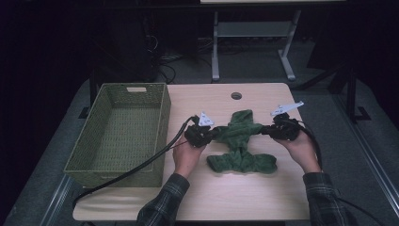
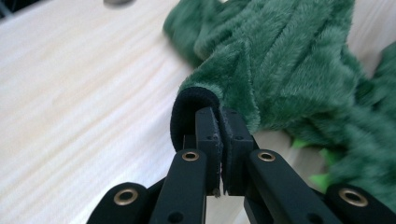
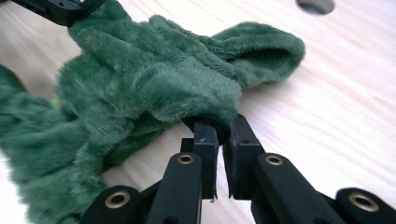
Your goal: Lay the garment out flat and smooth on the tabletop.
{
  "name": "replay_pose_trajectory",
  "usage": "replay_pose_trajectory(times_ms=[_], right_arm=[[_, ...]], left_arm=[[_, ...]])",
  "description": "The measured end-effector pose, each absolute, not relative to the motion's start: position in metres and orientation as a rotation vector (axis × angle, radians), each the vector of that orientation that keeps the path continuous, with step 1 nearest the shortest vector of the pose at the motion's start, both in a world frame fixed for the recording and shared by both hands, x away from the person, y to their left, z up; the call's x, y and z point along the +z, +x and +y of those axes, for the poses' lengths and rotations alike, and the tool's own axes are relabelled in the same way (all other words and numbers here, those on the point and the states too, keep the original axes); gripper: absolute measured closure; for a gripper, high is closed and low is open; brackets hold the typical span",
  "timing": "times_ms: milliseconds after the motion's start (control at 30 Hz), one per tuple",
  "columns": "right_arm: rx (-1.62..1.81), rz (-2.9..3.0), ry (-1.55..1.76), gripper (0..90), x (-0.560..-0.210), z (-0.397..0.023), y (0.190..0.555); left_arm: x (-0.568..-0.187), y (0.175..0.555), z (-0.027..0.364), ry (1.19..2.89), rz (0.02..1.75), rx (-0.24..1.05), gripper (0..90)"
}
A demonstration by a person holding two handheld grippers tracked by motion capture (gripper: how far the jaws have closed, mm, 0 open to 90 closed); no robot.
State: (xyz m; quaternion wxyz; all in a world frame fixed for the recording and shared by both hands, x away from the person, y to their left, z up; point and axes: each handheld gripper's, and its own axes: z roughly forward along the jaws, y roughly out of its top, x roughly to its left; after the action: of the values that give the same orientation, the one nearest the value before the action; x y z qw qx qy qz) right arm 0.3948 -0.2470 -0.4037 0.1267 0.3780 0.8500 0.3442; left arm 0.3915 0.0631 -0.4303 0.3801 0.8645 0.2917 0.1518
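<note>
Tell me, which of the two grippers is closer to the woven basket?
The left gripper: it sits just beside the basket, clamped on the green fabric. The right gripper grips the fabric's far side.

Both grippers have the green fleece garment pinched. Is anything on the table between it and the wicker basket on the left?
Nothing visible. The bare table separates the green garment from the wicker basket. Only the left gripper and its cable lie on that side; the basket's near wall must be cleared.
</note>
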Motion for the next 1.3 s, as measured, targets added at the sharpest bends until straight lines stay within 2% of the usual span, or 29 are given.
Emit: replay_pose_trajectory(times_ms=[167,233,267,300,333,400,667,833,933,1000,1067,1233,1300], right_arm=[[0.94,2.535,1.147,83.5,-0.435,-0.239,0.403],[0.933,2.53,1.151,80.6,-0.444,-0.237,0.403],[0.931,2.53,1.158,75.4,-0.447,-0.237,0.403],[0.936,2.524,1.175,67.9,-0.449,-0.238,0.403],[0.941,2.515,1.194,64.6,-0.449,-0.239,0.402],[0.987,2.489,1.19,62.3,-0.445,-0.243,0.396],[1.105,2.509,1.143,64.4,-0.432,-0.251,0.359],[1.126,2.548,1.083,63.1,-0.434,-0.243,0.339],[1.121,2.578,1.05,61.7,-0.439,-0.238,0.332],[1.092,2.601,1.056,60.7,-0.444,-0.234,0.332],[1.061,2.623,1.052,61.0,-0.45,-0.23,0.334],[1.003,2.661,0.995,76.6,-0.459,-0.223,0.332],[1.01,2.673,0.982,81.1,-0.459,-0.222,0.329]], left_arm=[[-0.446,0.393,0.064,2.263,0.775,0.365,87.2],[-0.451,0.392,0.063,2.268,0.775,0.351,85.2],[-0.453,0.392,0.062,2.273,0.782,0.351,80.8],[-0.453,0.391,0.062,2.276,0.792,0.347,71.9],[-0.452,0.389,0.062,2.274,0.79,0.344,65.9],[-0.447,0.382,0.063,2.268,0.767,0.343,60.3],[-0.432,0.351,0.064,2.254,0.688,0.297,51.8],[-0.435,0.33,0.067,2.263,0.613,0.247,43.0],[-0.441,0.324,0.073,2.256,0.614,0.206,41.0],[-0.447,0.325,0.075,2.275,0.611,0.188,41.8],[-0.454,0.325,0.074,2.294,0.609,0.164,47.0],[-0.458,0.323,0.073,2.309,0.575,0.138,78.6],[-0.456,0.321,0.074,2.319,0.568,0.136,80.7]])
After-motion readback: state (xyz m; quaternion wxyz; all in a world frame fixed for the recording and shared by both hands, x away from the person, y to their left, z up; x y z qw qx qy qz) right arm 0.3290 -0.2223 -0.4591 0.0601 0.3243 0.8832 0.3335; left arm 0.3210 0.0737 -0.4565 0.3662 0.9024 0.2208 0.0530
